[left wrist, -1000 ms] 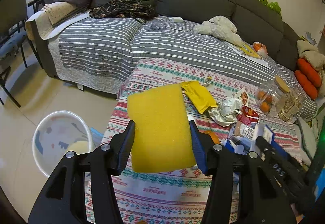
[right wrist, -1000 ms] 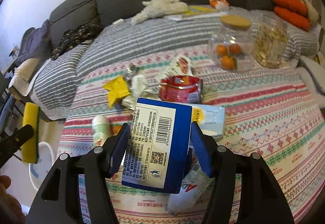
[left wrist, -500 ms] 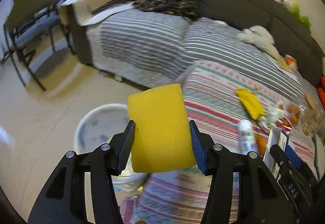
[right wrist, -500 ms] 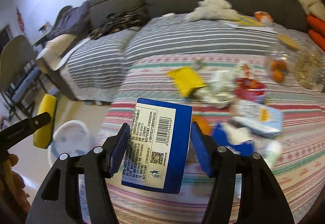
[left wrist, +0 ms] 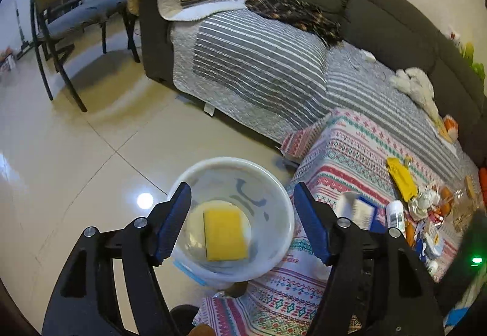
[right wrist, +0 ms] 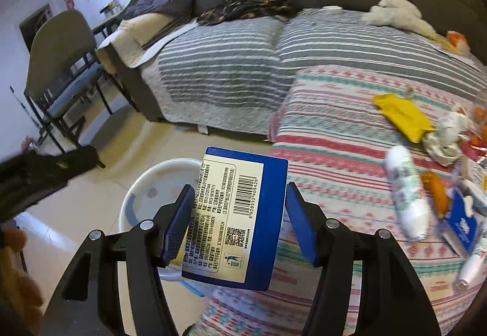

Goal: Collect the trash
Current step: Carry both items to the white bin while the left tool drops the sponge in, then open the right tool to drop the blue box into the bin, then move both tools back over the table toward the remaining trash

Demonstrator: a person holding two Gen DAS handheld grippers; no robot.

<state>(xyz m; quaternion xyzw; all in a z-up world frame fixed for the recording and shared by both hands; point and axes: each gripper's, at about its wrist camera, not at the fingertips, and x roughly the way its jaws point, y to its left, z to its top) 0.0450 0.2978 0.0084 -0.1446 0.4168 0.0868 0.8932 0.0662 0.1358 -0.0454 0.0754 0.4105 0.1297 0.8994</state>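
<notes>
Trash here means two pieces in play — a yellow sponge (left wrist: 224,235) and a blue carton (right wrist: 233,214). The sponge lies flat in the bottom of the white bucket (left wrist: 275,183), directly below and between the fingers of the left claw (left wrist: 242,222), whose jaws have just been opening and now stand spread with nothing pressed between them. The right claw (right wrist: 239,218) pinches the blue carton across its narrow sides, with the label face toward the camera; the bucket (right wrist: 143,180) sits below and to the claw's left, partly hidden behind the carton.

The step in hand, as I judge it, is dropping the carton in after the sponge. To do it well, carry the right claw further left until the carton's lower edge hangs well inside the rim, not over the edge of the bench (right wrist: 344,129) — then spread the jaws. The left claw should clear out of the way first, since both hang near the same opening.

Writing: the carton's white panel carries a barcode with digits that seem to read 6928532409426, a QR code, a small bin pictogram and dense lines of Chinese text too fine to read. A white bottle (right wrist: 406,193) on the bench to the right is blurred; its label cannot be read.
</notes>
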